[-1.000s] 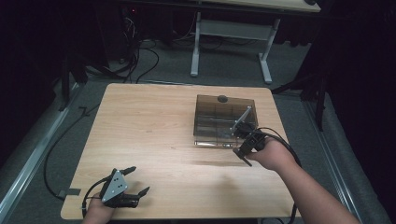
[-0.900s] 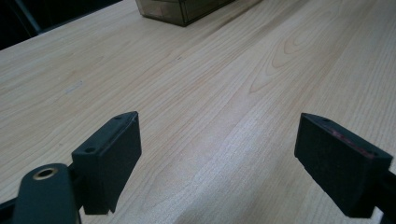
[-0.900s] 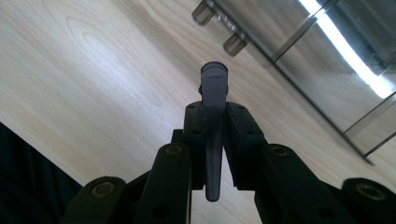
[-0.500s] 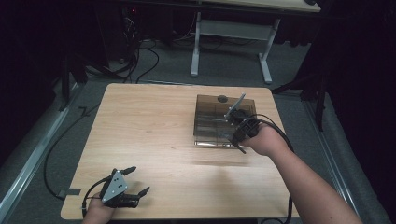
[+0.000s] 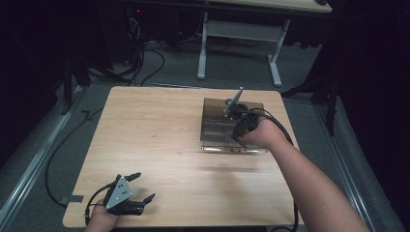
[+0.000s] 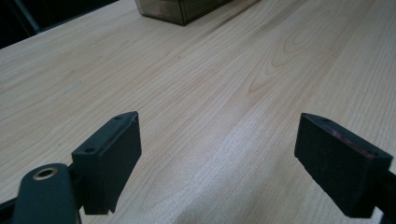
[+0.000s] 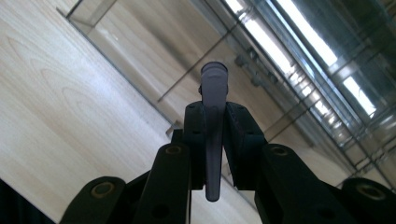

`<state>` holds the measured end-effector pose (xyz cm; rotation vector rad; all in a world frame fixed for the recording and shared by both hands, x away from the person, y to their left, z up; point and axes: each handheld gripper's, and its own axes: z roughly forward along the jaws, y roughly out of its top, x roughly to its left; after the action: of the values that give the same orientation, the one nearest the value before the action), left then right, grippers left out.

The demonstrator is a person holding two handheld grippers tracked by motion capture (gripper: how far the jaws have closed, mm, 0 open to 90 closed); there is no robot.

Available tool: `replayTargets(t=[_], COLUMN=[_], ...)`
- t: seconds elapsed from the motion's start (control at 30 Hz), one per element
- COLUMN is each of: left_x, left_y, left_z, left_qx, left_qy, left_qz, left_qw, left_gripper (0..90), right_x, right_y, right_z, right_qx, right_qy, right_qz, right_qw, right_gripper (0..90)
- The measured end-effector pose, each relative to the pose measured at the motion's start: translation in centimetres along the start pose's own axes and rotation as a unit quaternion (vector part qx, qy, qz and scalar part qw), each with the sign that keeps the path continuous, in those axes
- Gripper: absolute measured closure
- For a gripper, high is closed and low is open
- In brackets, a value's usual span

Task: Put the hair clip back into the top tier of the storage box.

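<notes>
Near the worktop's far right corner, the right tongs (image 5: 231, 112) are pinching a slim grey strip (image 7: 213, 135), seen edge-on between the pressed jaws in the right gripper view. Compared with a second ago, the tongs have travelled from the near edge of the smoky transparent box (image 5: 217, 126) toward its far side, and the strip is now rising clear above the box, tilted up and away. That suggests a part is being lifted out of, or carried across, the box; whether it is a divider or a lid piece is unclear. At the near left corner, the left tongs (image 5: 137, 186) are resting where they were, jaws spread wide over bare wood of the worktop (image 5: 154, 135), holding nothing.
</notes>
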<state>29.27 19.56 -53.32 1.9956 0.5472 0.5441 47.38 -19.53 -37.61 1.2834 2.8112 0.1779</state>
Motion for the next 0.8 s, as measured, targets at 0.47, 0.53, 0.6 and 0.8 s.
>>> replayTargets(t=[0.47,0.53,0.6,0.8], left_x=[0.0,0.0,0.0,0.0], left_y=[0.0,0.0,0.0,0.0], left_z=[0.0,0.0,0.0,0.0], left_qx=[0.001,0.001,0.001,0.0], left_qy=[0.0,0.0,-0.001,-0.001], left_qz=[0.0,0.001,0.0,-0.002], left_qw=[1.0,1.0,1.0,1.0], left_gripper=[15.2,15.2,15.2,15.2], right_x=[-1.1,-1.3,-1.3,-1.3], right_y=[1.2,1.3,1.4,1.5], right_z=[1.0,1.3,1.5,2.4], right_qx=[0.001,-0.003,-0.002,0.009], right_qy=[0.002,0.004,0.005,0.003], right_qz=[0.003,-0.001,0.001,-0.007], right_qw=[1.0,1.0,1.0,0.9999], right_gripper=[79.6,79.5,79.5,79.5])
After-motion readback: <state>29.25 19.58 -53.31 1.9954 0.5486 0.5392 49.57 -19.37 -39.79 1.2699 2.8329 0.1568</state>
